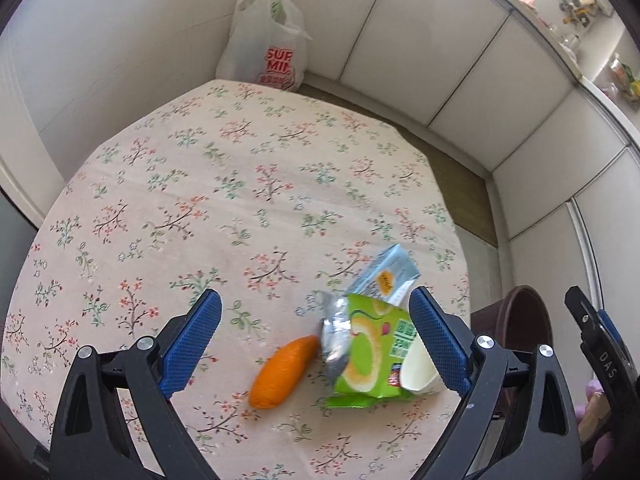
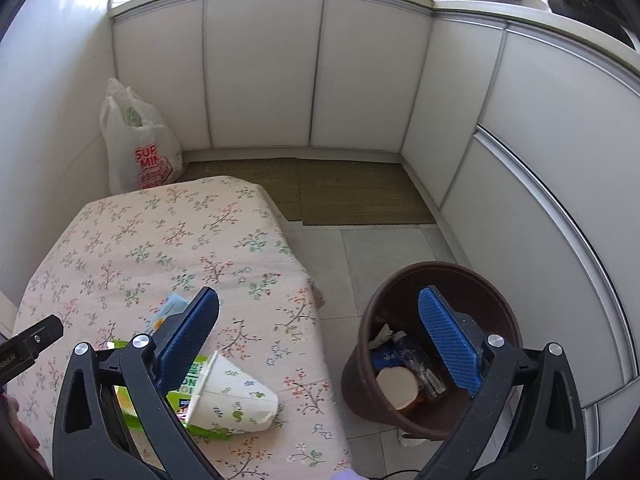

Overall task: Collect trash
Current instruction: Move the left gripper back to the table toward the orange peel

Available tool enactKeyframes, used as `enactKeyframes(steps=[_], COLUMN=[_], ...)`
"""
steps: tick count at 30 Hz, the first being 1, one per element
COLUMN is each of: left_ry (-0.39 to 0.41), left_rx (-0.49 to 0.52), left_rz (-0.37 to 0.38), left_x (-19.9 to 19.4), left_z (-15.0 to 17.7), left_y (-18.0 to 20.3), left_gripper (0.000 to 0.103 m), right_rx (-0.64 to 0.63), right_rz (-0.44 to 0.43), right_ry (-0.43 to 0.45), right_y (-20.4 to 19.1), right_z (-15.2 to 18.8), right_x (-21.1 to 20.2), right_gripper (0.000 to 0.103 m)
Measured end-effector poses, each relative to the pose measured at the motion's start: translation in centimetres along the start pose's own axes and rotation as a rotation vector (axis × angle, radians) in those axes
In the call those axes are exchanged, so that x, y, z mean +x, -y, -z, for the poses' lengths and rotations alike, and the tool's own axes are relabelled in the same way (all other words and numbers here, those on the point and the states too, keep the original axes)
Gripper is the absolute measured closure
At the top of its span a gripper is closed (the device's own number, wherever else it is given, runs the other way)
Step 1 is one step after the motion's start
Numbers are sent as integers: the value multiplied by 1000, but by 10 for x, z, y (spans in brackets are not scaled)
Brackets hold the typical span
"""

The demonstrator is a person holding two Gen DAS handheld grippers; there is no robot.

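On the floral tablecloth (image 1: 208,184) lie an orange carrot-shaped piece (image 1: 282,372), a green snack wrapper (image 1: 366,354), a pale blue wrapper (image 1: 386,274) and a tipped white paper cup (image 2: 230,398). My left gripper (image 1: 316,344) is open and empty, its fingers standing either side of the carrot piece and green wrapper. My right gripper (image 2: 320,340) is open and empty, hovering between the table's right edge and a brown bin (image 2: 436,344) on the floor. The bin holds several pieces of trash. The cup's rim also shows in the left wrist view (image 1: 418,372).
A white plastic shopping bag (image 1: 266,36) with red print stands on the floor behind the table, against the wall. White cabinet doors (image 2: 264,72) line the far side. A woven mat (image 2: 352,192) lies on the tiled floor.
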State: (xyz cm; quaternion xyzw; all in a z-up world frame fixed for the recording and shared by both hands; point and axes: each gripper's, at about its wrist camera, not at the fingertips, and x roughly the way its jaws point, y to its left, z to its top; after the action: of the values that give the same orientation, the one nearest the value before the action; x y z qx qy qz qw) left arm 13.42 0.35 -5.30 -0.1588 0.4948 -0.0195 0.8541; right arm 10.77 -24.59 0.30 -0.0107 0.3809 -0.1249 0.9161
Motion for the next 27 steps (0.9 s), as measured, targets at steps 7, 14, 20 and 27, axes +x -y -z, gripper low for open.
enactKeyframes(steps=[7,14,20,27], left_ry=[-258,-375,-402,-394], left_rx=[61,289,304,351], left_rz=[-45,-67,-33,-53], left_x=[44,64,84,102], left_z=[16,35,39,51], left_y=[-42,-31,-20,-7], left_gripper=[11,11,13,32], right_rx=[-44,-26,-19,-2], right_rz=[-79,-98,-90,-111], right_ry=[-61,-111,-120,-160], right_y=[-46,-55,-51,-43], right_z=[4,3,5,7], right_x=[14,29,31,35], right_gripper=[7,7,7,7])
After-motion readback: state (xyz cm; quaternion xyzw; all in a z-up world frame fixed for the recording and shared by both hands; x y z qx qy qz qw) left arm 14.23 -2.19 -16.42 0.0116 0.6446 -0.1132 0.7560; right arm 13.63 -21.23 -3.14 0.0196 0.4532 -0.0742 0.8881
